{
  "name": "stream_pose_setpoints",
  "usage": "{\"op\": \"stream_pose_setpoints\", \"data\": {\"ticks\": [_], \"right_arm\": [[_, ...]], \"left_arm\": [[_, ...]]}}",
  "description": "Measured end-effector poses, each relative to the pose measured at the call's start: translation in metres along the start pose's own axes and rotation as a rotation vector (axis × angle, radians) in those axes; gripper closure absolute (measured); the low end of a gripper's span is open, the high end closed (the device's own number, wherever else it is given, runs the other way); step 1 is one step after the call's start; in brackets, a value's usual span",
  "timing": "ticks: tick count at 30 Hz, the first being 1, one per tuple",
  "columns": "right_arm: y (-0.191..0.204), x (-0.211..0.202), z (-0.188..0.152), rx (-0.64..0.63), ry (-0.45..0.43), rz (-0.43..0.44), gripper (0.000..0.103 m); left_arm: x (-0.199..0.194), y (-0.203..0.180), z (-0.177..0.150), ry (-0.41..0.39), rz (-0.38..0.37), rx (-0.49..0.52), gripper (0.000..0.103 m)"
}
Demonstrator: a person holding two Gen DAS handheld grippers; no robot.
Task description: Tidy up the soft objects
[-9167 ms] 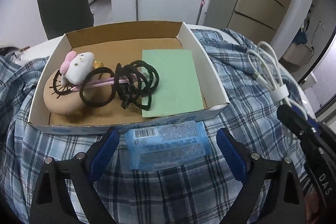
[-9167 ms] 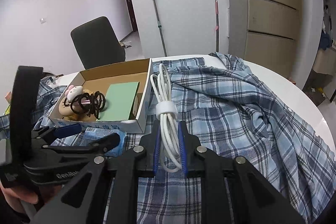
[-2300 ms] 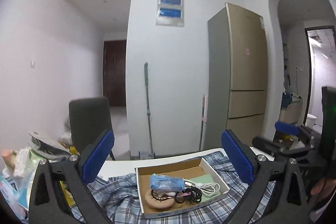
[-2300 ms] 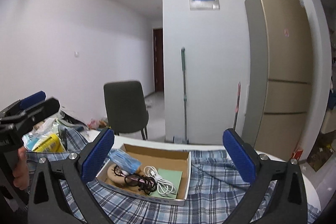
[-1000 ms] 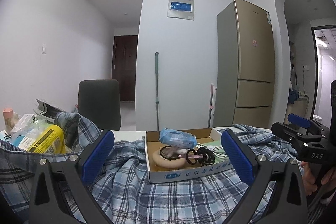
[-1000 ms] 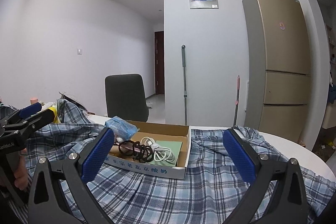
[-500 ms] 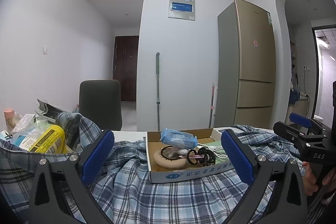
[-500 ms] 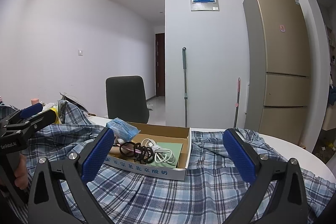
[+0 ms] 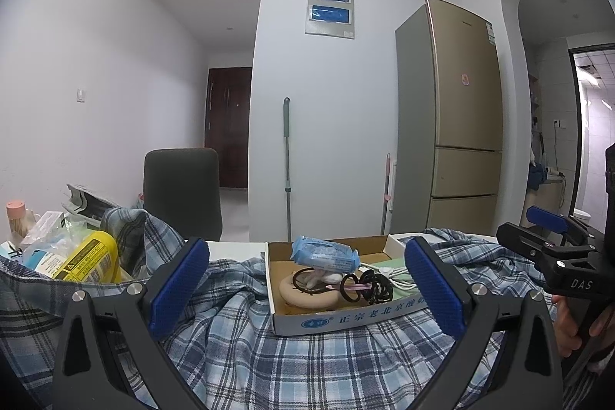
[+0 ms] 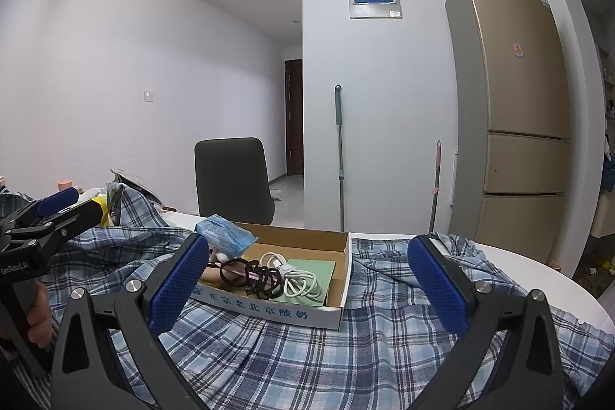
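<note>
A shallow cardboard box (image 9: pixel 338 321) (image 10: pixel 276 310) rests on a blue plaid shirt (image 9: pixel 292 364) (image 10: pixel 326 364) spread over the table. Inside lie a blue tissue pack (image 9: pixel 324 253) (image 10: pixel 225 230), black hair ties (image 9: pixel 365 285) (image 10: pixel 251 277), a coiled white cable (image 10: pixel 298 281), a green pad (image 10: pixel 311 271) and a beige round cushion (image 9: pixel 309 296). My left gripper (image 9: pixel 307 289) is open and empty, held back from the box. Beside it, my right gripper (image 10: pixel 307 289) is open too, with nothing between its fingers.
A yellow packet (image 9: pixel 82 262) and other clutter sit at the table's left end. A dark chair (image 9: pixel 182 191) stands behind the table. A mop (image 10: pixel 339 156) and a tall fridge (image 10: pixel 515 110) stand along the far wall.
Both grippers have let go of the tissue pack and the cable, which now lie in the box, and have drawn back low over the shirt. In the last second almost nothing moved.
</note>
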State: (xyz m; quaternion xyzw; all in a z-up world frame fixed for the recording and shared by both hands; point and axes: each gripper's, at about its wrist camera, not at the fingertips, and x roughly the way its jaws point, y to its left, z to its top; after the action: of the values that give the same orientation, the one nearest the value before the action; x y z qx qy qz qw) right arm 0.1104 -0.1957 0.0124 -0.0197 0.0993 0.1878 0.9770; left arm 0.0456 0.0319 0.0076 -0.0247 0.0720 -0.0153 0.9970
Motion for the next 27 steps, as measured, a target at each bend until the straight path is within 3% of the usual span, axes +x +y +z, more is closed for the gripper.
{"op": "stream_pose_setpoints", "data": {"ticks": [27], "right_arm": [[0.0004,0.0058,-0.0029,-0.003,0.017,-0.011,0.0]], "left_arm": [[0.0013,0.0056,0.0009,0.006,0.011,-0.01,0.0]]}}
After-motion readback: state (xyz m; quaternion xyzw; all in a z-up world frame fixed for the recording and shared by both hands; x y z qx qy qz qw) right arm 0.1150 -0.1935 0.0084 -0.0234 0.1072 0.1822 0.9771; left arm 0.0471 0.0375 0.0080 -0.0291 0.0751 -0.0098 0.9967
